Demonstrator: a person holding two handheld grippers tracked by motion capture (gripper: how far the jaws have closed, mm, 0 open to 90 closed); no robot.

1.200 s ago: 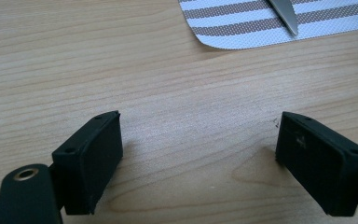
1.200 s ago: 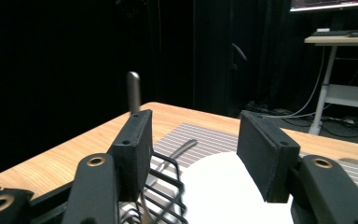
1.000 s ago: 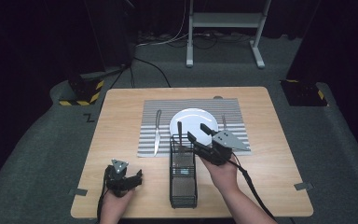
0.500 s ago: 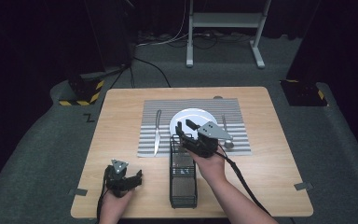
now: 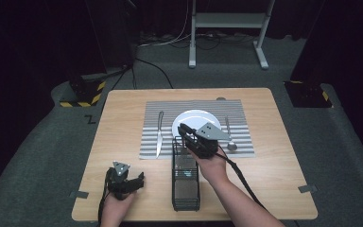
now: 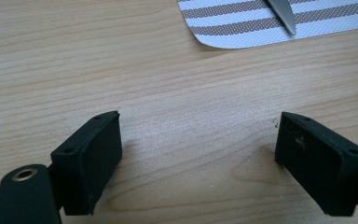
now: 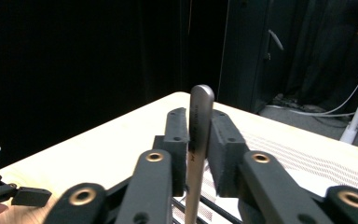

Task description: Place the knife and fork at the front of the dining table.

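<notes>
Cutlery work, as I judge it: my right gripper [image 7: 199, 140] has its jaws clamped on the flat metal handle [image 7: 198, 121] of a utensil, whose end stands up just past the pads in the right gripper view. Which utensil it is I cannot tell; its working end is hidden. In the high view that gripper [image 5: 185, 130] sits at centre frame, over the far end of the black wire caddy [image 5: 185, 182], right beside the near rim of the white plate [image 5: 189, 118]. I take this for the lift out of the caddy, with a place setting half laid on the striped placemat [image 5: 196, 106]: knife [image 5: 159, 135] left of the plate, spoon [image 5: 229, 135] right of it. The next move calls for clearing the wire rim cleanly, then carrying the piece to an open spot on the mat.

Whether the caddy holds any more pieces I cannot make out. The plate holds nothing.

My left gripper [image 5: 134, 182] rests at lower left on the wooden table [image 5: 123, 118], jaws spread wide with nothing between them
</notes>
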